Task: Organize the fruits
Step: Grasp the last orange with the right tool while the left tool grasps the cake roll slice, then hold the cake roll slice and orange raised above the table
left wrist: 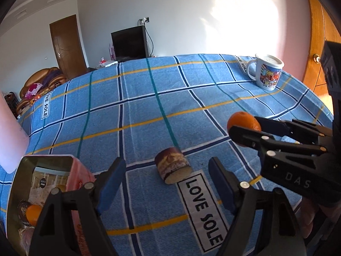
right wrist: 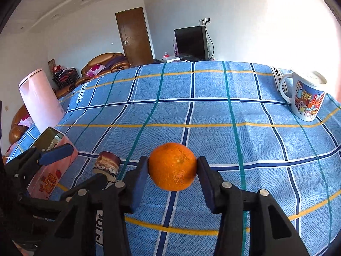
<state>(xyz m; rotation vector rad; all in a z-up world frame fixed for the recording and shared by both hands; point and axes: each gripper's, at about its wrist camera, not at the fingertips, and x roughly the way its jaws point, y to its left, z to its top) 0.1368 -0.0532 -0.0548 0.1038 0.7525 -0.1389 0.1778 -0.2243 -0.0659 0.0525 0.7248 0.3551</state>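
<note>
1. An orange point(right wrist: 172, 166) is clamped between the two blue pads of the right claw point(right wrist: 173, 170), one pad pressed to each side, so that it can be carried without rolling away.
2. It is held clear above the blue checked cloth of the bench point(right wrist: 213, 111), which suggests a lift toward a container.
3. The left claw point(left wrist: 166, 183) is held wide apart and empty, aimed down at a brown, cake-like roll point(left wrist: 172, 166) lying on its side just ahead of its pads; nothing is touched by it yet.
4. To the left of that claw a pink tin point(left wrist: 42, 192) stands open, with another orange point(left wrist: 34, 214) already inside, so it is judged to be the collecting place.
5. Well beyond the right claw, to its right, a printed mug point(right wrist: 304, 98) stands upright.
</note>
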